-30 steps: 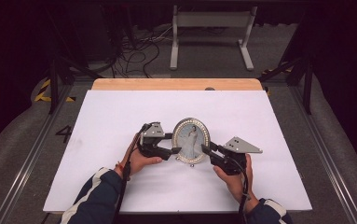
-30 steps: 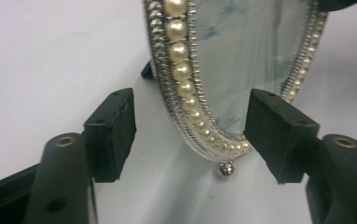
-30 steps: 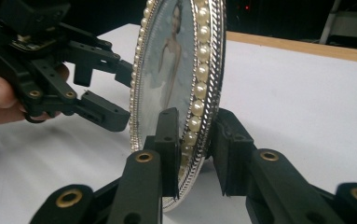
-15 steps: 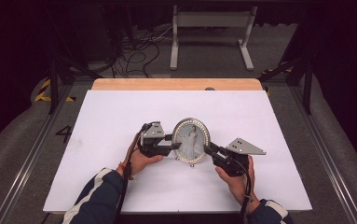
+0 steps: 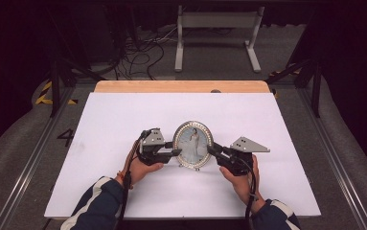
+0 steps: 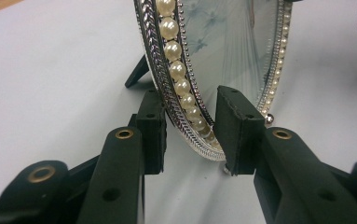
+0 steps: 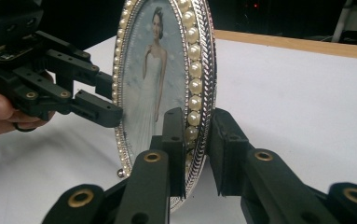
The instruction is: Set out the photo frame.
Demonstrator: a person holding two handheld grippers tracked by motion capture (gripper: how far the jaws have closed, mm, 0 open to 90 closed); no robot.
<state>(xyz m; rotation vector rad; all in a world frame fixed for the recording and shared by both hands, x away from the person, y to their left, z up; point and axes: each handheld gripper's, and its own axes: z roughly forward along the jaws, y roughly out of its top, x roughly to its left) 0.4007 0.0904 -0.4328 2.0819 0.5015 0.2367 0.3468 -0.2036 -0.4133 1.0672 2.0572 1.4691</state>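
One oval picture frame (image 5: 193, 145) upright, two grippers — left gripper (image 5: 175, 152), right gripper (image 5: 213, 150) — each clamping its rim

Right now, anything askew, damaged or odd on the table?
Nothing stands out. The oval photo frame stands upright on the white table, left gripper and right gripper at opposite rims; glass and pearls look intact.

White table (image 5: 123, 124), oval picture frame (image 5: 192, 143) standing
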